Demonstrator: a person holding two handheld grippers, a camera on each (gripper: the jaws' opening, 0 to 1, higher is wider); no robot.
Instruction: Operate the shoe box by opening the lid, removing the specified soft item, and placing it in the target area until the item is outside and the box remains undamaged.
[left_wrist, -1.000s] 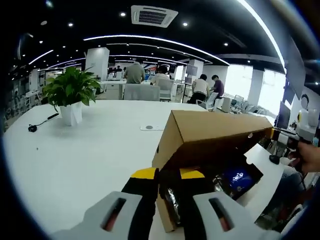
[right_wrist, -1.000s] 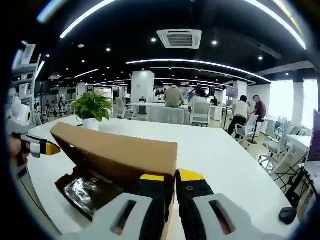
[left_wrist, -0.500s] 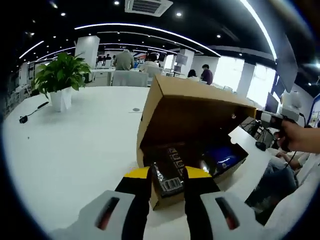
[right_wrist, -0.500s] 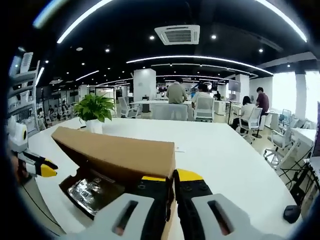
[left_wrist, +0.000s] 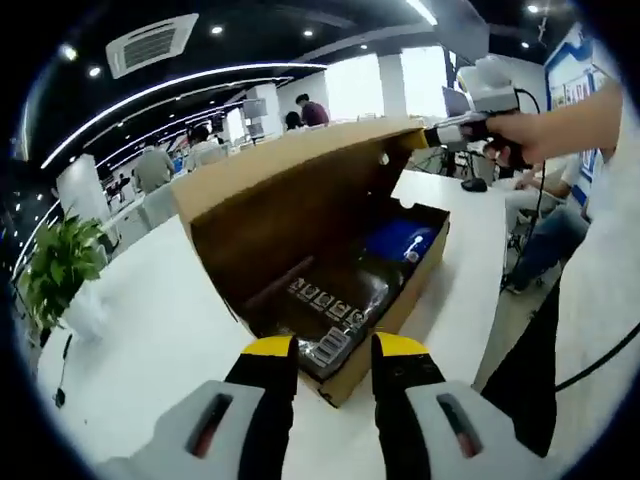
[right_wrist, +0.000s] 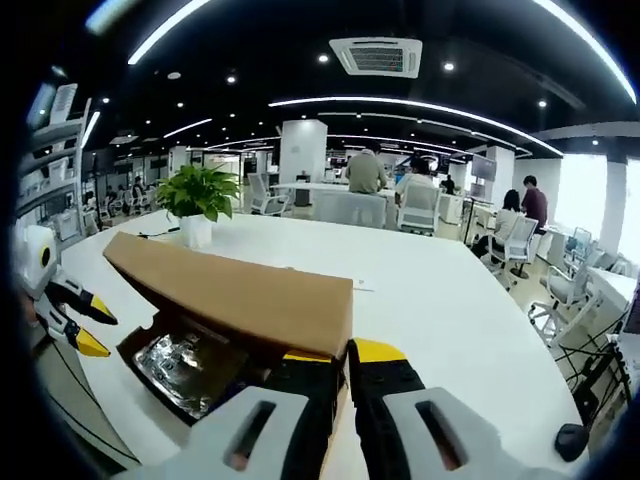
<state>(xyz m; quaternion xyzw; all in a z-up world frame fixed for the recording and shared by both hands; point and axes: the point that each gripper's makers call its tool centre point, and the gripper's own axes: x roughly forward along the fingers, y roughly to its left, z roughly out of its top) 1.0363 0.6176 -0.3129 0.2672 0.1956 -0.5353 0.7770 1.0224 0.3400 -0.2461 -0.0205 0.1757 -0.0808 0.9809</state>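
Right claw: yellow-tipped black two-jaw right gripper (right_wrist: 340, 365) is pinching the front edge of the brown cardboard lid (right_wrist: 240, 295) of the shoe box, jaws nearly together with the card between them; in the left gripper view it is showing at the lid's far corner (left_wrist: 440, 130), held by a person's hand (left_wrist: 530, 130).
Left claw: yellow-tipped black left gripper (left_wrist: 335, 350) is hovering just in front of the near end of the box with its jaws parted and nothing between them; in the right gripper view it is appearing at the left edge (right_wrist: 78, 322), spread apart.
Shoe box: brown cardboard shoe box (left_wrist: 395, 305) is sitting on the wide white table (left_wrist: 150, 330) near its edge, lid tilted up and back on its long hinge side.
Contents: shiny dark plastic-wrapped packet with white printed labels (left_wrist: 335, 300) is lying at the near end, and a blue soft bundle (left_wrist: 398, 240) is lying at the far end; which of these is the specified item, I cannot tell.
Progress: lid-opening is looking done or almost done; box walls are looking sound.
Remaining: reaching in, lifting the soft item out, and setting it on the target area, which is not marked anywhere visible.
Background: green potted plant in a white pot (right_wrist: 198, 200) is standing well apart on the table.
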